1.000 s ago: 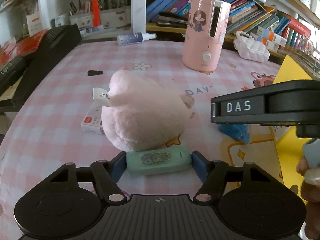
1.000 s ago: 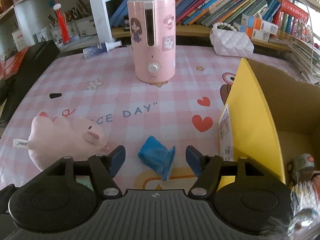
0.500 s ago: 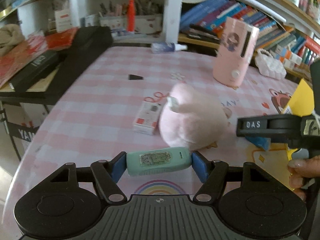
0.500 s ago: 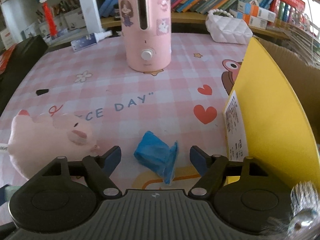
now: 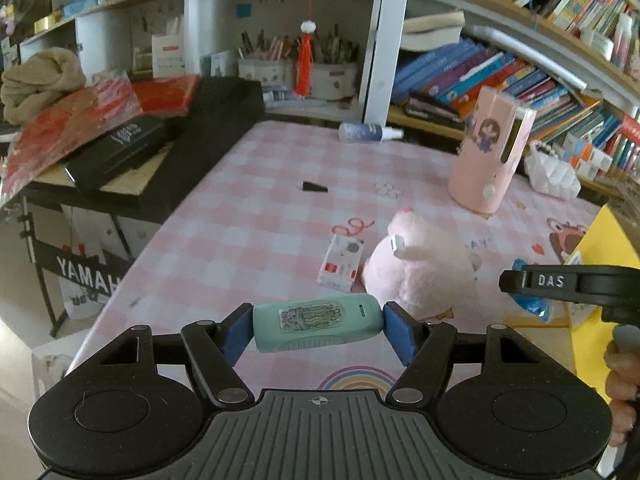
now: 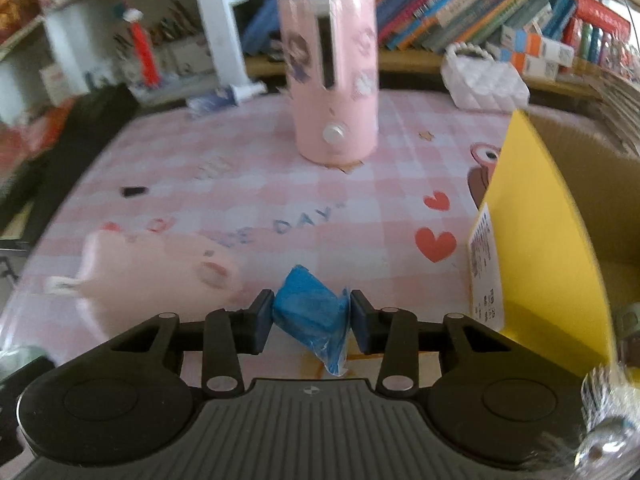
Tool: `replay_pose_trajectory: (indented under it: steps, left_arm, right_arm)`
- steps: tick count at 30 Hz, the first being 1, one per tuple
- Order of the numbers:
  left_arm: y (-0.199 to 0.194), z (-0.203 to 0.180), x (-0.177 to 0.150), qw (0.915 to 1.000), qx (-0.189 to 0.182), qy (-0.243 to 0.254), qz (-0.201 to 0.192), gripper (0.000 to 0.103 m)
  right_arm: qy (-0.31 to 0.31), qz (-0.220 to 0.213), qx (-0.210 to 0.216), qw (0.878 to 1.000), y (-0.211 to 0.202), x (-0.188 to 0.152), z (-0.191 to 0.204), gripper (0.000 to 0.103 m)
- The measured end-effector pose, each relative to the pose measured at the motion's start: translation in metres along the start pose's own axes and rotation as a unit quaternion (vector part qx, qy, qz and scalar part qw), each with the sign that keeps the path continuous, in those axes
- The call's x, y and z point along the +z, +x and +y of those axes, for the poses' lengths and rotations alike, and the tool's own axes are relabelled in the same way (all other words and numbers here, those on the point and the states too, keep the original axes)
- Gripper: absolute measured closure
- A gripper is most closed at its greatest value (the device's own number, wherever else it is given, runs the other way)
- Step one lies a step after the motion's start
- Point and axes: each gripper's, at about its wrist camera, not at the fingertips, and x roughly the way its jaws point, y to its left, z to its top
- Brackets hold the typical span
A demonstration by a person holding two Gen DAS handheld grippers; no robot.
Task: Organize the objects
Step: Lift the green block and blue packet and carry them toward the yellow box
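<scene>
Right wrist: blue packet (image 6: 311, 309) pinched btwn fingers (image 6: 262, 319).

One pink plush (image 5: 420, 268), one humidifier (image 5: 486, 156), two small boxes (image 5: 340, 264).

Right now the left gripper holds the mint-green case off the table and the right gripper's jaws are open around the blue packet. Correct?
Not quite. The right gripper has its jaws shut on the blue packet, as the right wrist view shows. The left gripper does hold the mint-green case off the table.
</scene>
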Motion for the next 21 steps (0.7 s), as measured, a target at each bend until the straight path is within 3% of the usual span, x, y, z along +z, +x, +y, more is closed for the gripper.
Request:
replay_pose_trajectory:
  steps: [7,21]
  left_arm:
    - [-0.034,0.007,0.002,0.9991,-0.013,0.014,-0.039,0.034]
    - [-0.079,0.023,-0.032,0.9970,-0.046,0.033,-0.054,0.034]
  right_arm:
    - [-0.024,-0.030,0.033,0.999,-0.050,-0.008,0.010,0.065]
    - [-0.032,-0.049,0.022,0.998,-0.108,-0.062,0.033,0.065]
